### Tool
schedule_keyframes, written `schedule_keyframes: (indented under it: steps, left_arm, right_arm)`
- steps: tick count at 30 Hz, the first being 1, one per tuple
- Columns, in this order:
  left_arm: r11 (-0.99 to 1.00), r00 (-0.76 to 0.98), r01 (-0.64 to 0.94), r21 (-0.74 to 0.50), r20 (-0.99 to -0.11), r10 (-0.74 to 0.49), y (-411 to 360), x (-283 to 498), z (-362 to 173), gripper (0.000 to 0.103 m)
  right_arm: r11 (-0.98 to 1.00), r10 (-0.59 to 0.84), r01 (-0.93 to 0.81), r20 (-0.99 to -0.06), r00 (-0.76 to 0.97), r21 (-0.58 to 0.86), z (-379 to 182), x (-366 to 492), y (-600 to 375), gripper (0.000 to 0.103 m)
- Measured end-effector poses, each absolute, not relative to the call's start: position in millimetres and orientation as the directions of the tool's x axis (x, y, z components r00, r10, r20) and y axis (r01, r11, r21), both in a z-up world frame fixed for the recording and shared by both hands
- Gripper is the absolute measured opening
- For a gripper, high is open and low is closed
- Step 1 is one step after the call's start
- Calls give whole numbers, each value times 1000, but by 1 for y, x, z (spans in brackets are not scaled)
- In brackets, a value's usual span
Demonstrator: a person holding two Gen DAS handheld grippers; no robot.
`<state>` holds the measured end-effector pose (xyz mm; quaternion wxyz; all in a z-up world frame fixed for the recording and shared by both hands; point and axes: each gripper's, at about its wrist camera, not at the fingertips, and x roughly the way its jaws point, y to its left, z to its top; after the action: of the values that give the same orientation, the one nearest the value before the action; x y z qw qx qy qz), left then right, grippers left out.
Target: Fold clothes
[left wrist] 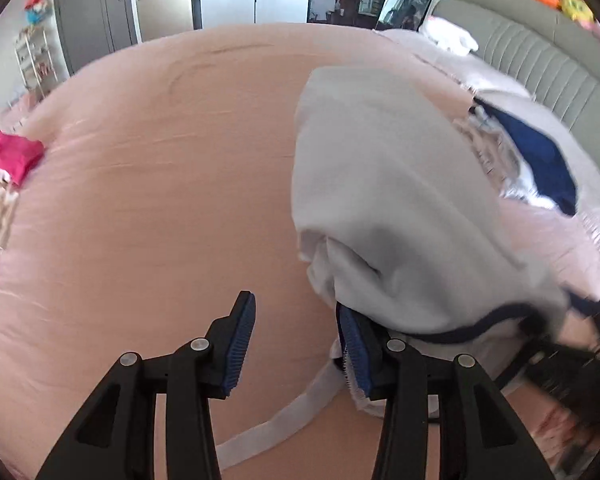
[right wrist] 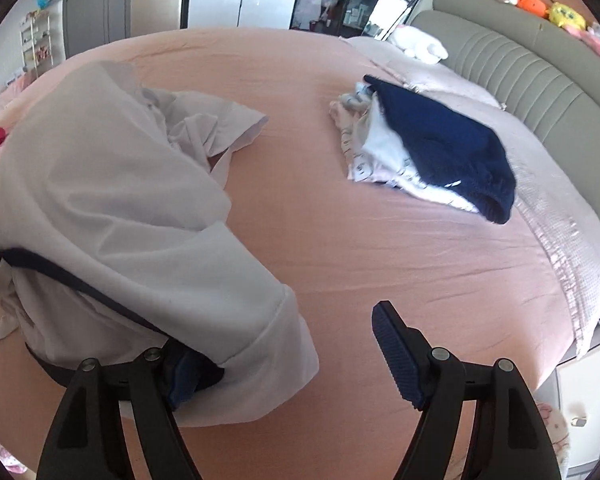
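Here, both views look across a wide bed covered in a smooth salmon-pink sheet (right wrist: pixel 340 248), with a padded grey-green headboard (right wrist: pixel 540 92) curving along the upper right.

The left gripper (left wrist: pixel 296 340) fills the bottom of the left wrist view. Its jaws stand wide apart with nothing pinched between them, though the right-hand blue pad is partly buried under cloth. That cloth is a crumpled pale grey-white garment with a dark navy trim line (left wrist: pixel 400 200), heaped from the centre to the lower right of that frame; it drapes over the outside of the finger. A white strap or hem trails from it across the sheet toward the bottom centre.

In the right wrist view the same garment (right wrist: pixel 112 216) takes up the left half of the frame, one loose sleeve spread toward the upper middle. The right gripper (right wrist: pixel 296 360) also has its jaws spread wide, empty between the pads. The garment's lower edge hangs over the left finger and hides most of its pad; the other pad shows clear at the lower right.

In the upper right of that view lies a small pile of clothes (right wrist: pixel 384 156), white and printed pieces topped by a dark navy knitted item (right wrist: pixel 452 148), well apart from the garment. A bright magenta cloth (left wrist: pixel 16 156) sits at the left edge of the bed. A white plush toy (right wrist: pixel 420 46) rests near the headboard.
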<state>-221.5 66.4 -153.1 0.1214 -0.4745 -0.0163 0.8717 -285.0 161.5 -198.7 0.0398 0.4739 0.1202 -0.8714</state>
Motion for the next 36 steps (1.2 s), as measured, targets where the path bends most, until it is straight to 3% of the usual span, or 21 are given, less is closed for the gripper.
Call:
schedule_keyframes:
  steps: [3,4,5,6,7,8,12,14,16,18,21,23,25,27,30,32,33,36]
  left_arm:
    - [-974,-516,-215,-67,-839,171,54,-219,-160,40]
    - [-975,-503,-221,-29,-853,140,55,-222,-166,27]
    - [-975,-490,-212,-67,-856,166,52,-223,-164,7]
    - [-975,-487,-199,-101,-853,188,48,-224,-160,0]
    - [-980,-537,-165,-111,-824,183,37,-219,-147,0]
    - [-983,-582,-134,-127,-793,181,24,-213,-128,0]
    - [-984,-718,-57,-170,-678,159,-25,-200,-56,0]
    - [-971,-701,-119,-205,-676,229,-45,-206,-46,0]
    - [-915,-571,-219,-340,-716,402,-46,-217,-62,1]
    - [-901,-500,-269,-340,-751,432,-31,-211,-80,2]
    - [-881,-471,-322,-345,-749,466,1,-195,-92,9]
    - [-866,-450,-357,-349,-748,487,22,-185,-101,27]
    - [-850,-429,-391,-353,-747,508,44,-174,-109,66]
    - [-882,-480,-371,-289,-753,449,56,-168,-113,68]
    - [-955,-578,-195,-222,-760,295,33,-177,-112,68]
    - [-960,-552,-122,-252,-786,277,21,-188,-119,70]
    - [-961,-536,-89,-261,-801,267,17,-194,-122,80]
    - [-973,-525,-99,-207,-820,228,28,-200,-124,80]
  right_arm:
    - [-958,-26,261,-871,-491,-118,-216,-290,156,76]
    - [-956,-27,266,-864,-503,-125,-217,-288,153,76]
    - [-955,-24,266,-856,-516,-134,-216,-287,152,71]
    - [-957,-13,253,-846,-533,-145,-210,-287,154,58]
    - [-959,-25,249,-841,-540,-131,-201,-288,159,25]
    - [-961,-30,244,-833,-552,-127,-191,-287,164,10]
    - [-973,4,167,-731,-682,-161,-124,-282,183,10]
    - [-981,-43,161,-684,-729,-110,-88,-282,187,10]
    - [-975,-97,203,-662,-743,-85,-63,-287,184,10]
    - [-965,-165,258,-663,-731,-45,-52,-284,176,10]
    - [-953,-222,304,-679,-700,-2,-53,-275,165,10]
    - [-948,-235,319,-693,-682,8,-58,-269,160,10]
    - [-944,-261,329,-699,-666,39,-61,-262,159,10]
    - [-940,-273,339,-685,-676,39,-59,-259,165,10]
    - [-936,-292,350,-651,-701,44,-51,-252,175,10]
    - [-937,-302,345,-615,-729,51,-39,-245,183,10]
    - [-938,-306,343,-596,-742,54,-34,-242,187,10]
    - [-939,-316,339,-545,-777,62,-21,-227,188,10]
